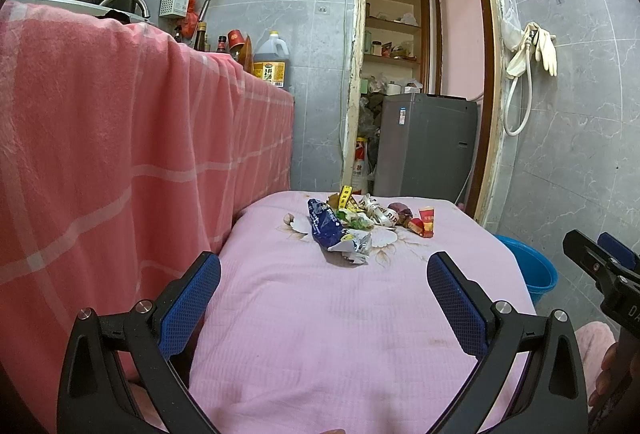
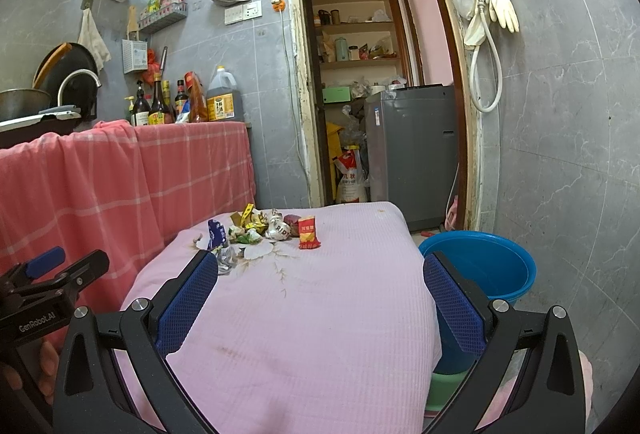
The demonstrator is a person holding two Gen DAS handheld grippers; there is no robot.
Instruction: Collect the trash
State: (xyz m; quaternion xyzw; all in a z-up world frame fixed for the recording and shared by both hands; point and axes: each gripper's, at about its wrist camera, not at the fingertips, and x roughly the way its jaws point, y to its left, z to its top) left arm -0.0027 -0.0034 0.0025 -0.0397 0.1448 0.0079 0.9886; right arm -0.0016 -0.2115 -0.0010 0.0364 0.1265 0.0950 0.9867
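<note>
A pile of trash lies at the far end of a pink-covered table (image 1: pixel 320 314): a blue snack bag (image 1: pixel 326 224), a crumpled silver wrapper (image 1: pixel 358 244), yellow and green wrappers (image 1: pixel 348 203), a white crumpled wrapper (image 1: pixel 380 213) and a red packet (image 1: pixel 426 220). The same pile shows in the right wrist view, with the red packet (image 2: pixel 309 232) and the blue bag (image 2: pixel 216 234). My left gripper (image 1: pixel 324 274) is open and empty, short of the pile. My right gripper (image 2: pixel 320 274) is open and empty, also short of it. A blue bucket (image 2: pixel 480 266) stands on the floor right of the table.
A counter draped in pink checked cloth (image 1: pixel 120 153) rises along the left, with bottles (image 2: pixel 160 105) and a sink on top. A doorway (image 2: pixel 380 73) with a grey washer (image 2: pixel 412 149) lies ahead. A green basin (image 2: pixel 448 390) sits under the bucket.
</note>
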